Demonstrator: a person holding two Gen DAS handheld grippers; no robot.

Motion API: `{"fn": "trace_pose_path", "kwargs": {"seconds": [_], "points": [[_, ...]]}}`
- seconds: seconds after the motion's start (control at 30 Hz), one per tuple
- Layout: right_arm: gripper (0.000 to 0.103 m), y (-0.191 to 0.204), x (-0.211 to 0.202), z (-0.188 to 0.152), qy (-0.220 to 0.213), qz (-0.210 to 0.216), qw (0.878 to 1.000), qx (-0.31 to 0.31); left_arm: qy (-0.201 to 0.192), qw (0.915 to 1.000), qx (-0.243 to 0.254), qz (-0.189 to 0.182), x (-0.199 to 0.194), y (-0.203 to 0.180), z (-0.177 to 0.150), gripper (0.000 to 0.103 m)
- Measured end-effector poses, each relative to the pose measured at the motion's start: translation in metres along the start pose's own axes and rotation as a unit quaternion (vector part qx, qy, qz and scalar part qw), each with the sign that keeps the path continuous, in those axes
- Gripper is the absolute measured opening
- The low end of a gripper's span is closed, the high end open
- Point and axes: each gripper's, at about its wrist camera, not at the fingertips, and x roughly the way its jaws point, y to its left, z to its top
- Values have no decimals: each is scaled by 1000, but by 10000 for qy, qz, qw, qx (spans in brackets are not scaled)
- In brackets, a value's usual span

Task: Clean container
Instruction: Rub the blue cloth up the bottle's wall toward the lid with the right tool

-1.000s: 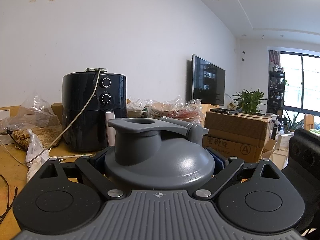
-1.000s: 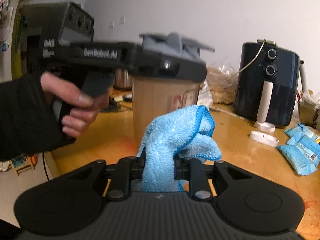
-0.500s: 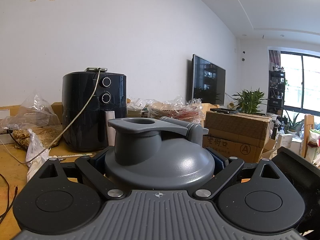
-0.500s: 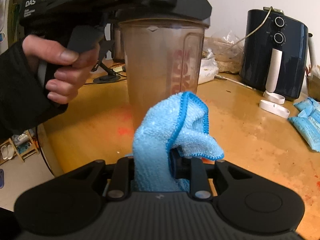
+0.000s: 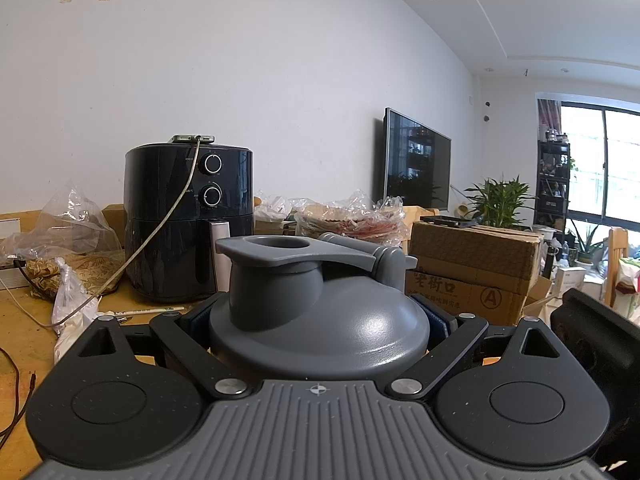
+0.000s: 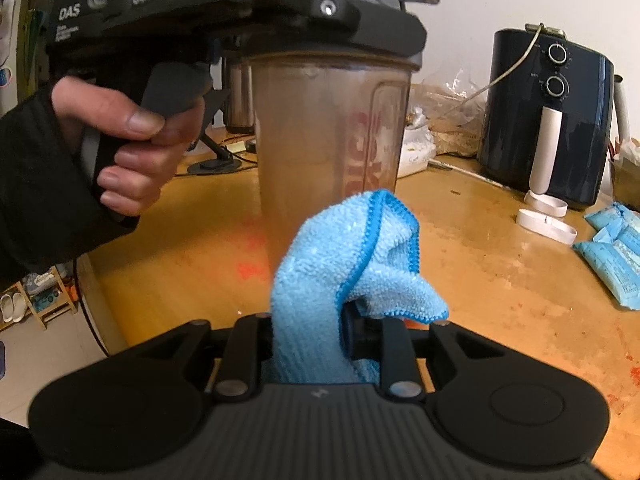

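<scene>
The container is a translucent shaker cup [image 6: 328, 136] with red lettering and a grey flip lid [image 5: 320, 320]. My left gripper [image 5: 316, 318] is shut around the lid's rim and holds the cup upright above the wooden table [image 6: 500, 280]. The right wrist view shows that gripper [image 6: 352, 28] from the side, with a hand [image 6: 128, 152] in a black sleeve on its grip. My right gripper [image 6: 308, 336] is shut on a folded blue microfibre cloth [image 6: 352, 256]. The cloth's top stands just in front of the cup's lower wall; whether they touch I cannot tell.
A black air fryer [image 6: 548, 120] with a cable stands at the back, white rings [image 6: 546, 216] and blue packets [image 6: 616, 256] in front of it. Plastic bags [image 5: 68, 248] and a cardboard box [image 5: 472, 268] lie behind. The table's edge [image 6: 92, 296] drops off at left.
In the right wrist view the cup has grown much larger and nearer, so the cloth now stands close before its wall. The left gripper holds the cup still.
</scene>
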Motion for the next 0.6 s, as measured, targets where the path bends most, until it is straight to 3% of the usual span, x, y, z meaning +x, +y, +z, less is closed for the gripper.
{"fn": "trace_pose_path", "kwargs": {"seconds": [0.6], "points": [[18,7,-44,27,-1128,-142,9935,56,22,10000,11,-7,1,2,0,96]]}}
